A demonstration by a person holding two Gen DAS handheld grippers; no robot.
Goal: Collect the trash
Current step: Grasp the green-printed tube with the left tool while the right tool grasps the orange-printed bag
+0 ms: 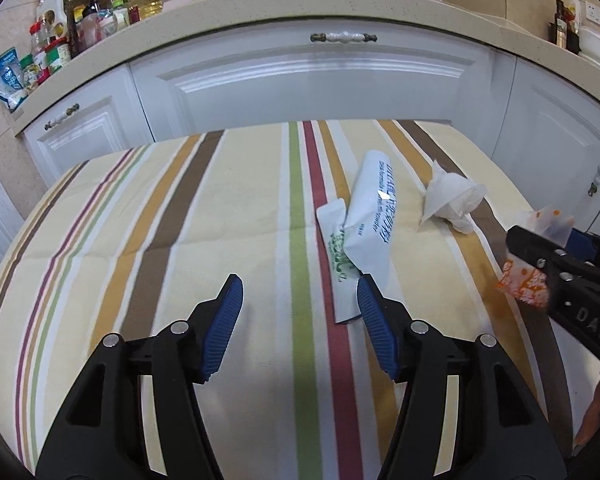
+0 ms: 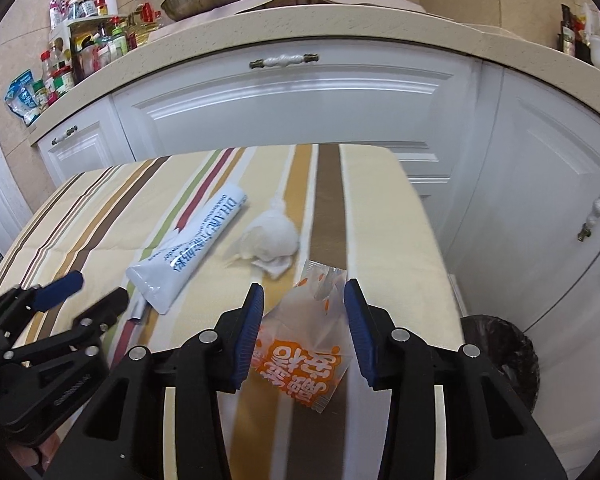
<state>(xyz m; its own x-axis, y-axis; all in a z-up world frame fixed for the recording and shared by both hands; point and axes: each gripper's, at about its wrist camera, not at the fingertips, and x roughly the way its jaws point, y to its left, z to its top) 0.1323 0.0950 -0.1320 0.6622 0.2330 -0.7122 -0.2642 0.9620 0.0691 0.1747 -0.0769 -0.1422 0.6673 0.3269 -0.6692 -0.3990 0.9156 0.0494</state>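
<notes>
The left gripper (image 1: 300, 300) hangs over the striped tablecloth (image 1: 204, 216) with its blue-padded fingers (image 1: 224, 328) spread well apart and nothing between them. The right-hand pad sits just beside the near end of a white tube (image 1: 370, 216), at the edge of the flat green-printed packet (image 1: 336, 248) that lies partly under the tube; whether the pad actually touches either I cannot tell. So this one is released, gripping nothing.

The right gripper (image 2: 304, 292) has an orange-and-white snack wrapper (image 2: 300, 356) between its fingers (image 2: 248, 336). The left pad lies against the wrapper's edge, while the crinkled clear top of the bag reaches up towards the right pad (a sliver of gap seems to remain there, though the plastic is see-through and hard to read). From the left wrist view the wrapper looks pinched in the black jaws and sticks out on both sides of them, so I read it as grasped, loosely.

The rest of the rubbish lies on the cloth: the tube slanted across the red and green stripes, and a crumpled tissue (image 2: 270, 238) just to its right, apart from both grippers. A dark bin (image 2: 500, 356) stands on the floor past the table's right edge, below the white cabinets (image 2: 300, 112).
</notes>
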